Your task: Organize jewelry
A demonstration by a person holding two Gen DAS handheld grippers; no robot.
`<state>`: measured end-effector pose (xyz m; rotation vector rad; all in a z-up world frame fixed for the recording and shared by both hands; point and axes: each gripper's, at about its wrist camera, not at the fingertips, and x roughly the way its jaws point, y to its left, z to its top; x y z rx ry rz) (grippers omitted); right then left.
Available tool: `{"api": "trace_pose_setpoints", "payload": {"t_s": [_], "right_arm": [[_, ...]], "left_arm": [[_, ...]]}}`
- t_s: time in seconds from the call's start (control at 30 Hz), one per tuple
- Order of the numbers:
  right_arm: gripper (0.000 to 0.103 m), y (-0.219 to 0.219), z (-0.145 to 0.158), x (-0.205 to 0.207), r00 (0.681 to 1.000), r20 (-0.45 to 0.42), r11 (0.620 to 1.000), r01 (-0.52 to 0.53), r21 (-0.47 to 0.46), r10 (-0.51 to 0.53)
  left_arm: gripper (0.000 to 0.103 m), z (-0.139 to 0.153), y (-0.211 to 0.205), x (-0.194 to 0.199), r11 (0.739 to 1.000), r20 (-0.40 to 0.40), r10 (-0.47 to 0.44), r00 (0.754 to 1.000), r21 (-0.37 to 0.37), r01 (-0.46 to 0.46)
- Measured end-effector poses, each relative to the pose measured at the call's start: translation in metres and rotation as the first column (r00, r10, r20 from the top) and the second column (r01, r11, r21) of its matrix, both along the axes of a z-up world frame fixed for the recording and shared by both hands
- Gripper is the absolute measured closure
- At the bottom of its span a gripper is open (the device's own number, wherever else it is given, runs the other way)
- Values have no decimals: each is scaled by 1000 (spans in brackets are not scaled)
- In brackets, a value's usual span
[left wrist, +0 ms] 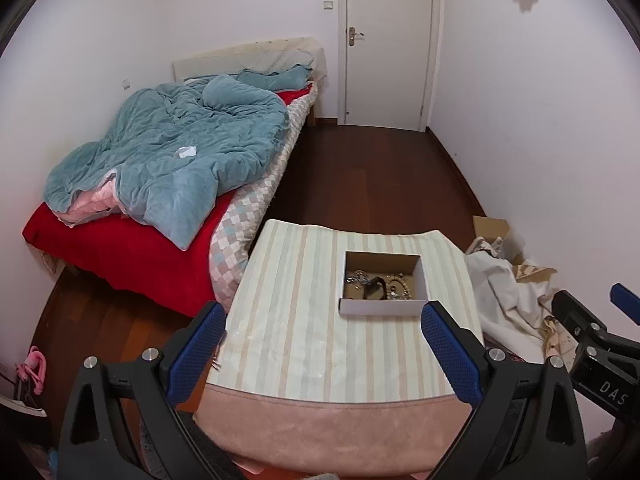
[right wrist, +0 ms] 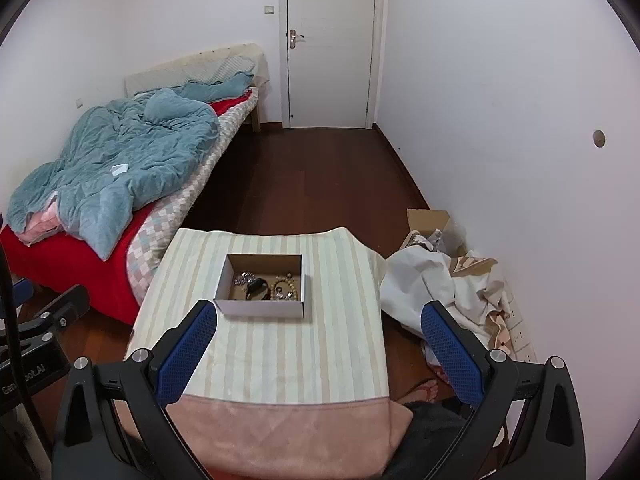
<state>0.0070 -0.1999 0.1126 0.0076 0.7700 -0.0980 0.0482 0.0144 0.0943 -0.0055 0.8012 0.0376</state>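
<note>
A small open cardboard box sits on a table draped with a striped cloth. Inside lie jewelry pieces: a beaded gold necklace, a black bracelet and silver pieces. My left gripper hovers open above the near part of the table, its blue fingers wide apart and empty. Equally open and empty, my right gripper hangs over the table's near right side. Both are well short of the box.
A bed with a teal duvet and red sheet stands to the left. Crumpled white cloth and a cardboard carton lie on the floor at right. A foot in a sandal shows beside the table. Closed door at the back.
</note>
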Motion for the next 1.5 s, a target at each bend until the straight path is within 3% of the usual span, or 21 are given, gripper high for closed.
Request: {"api": "trace_pose_setpoints", "payload": {"t_s": [0.47,0.73,1.07,1.5], "right_arm": [[0,5,-30,78,997,-71,999,13,-34,-16],[0,5,-49,106,994,-105,999,20,-33,-23],[0,4,-66,116,989,-147,999,16,-32,-21],[0,6,-65,113,989,-147,1000,10,-28,-14]], "left_arm": [[3,-33,0,72,1000,-75,9,997,25,-8],[1,-46,-3,92,1000,-106,-10,994,26,13],[0,-54,-4,99,1000,-120,-13,993,22,16],[0,-57,-6,99,1000,-118,-15,993,18,17]]}}
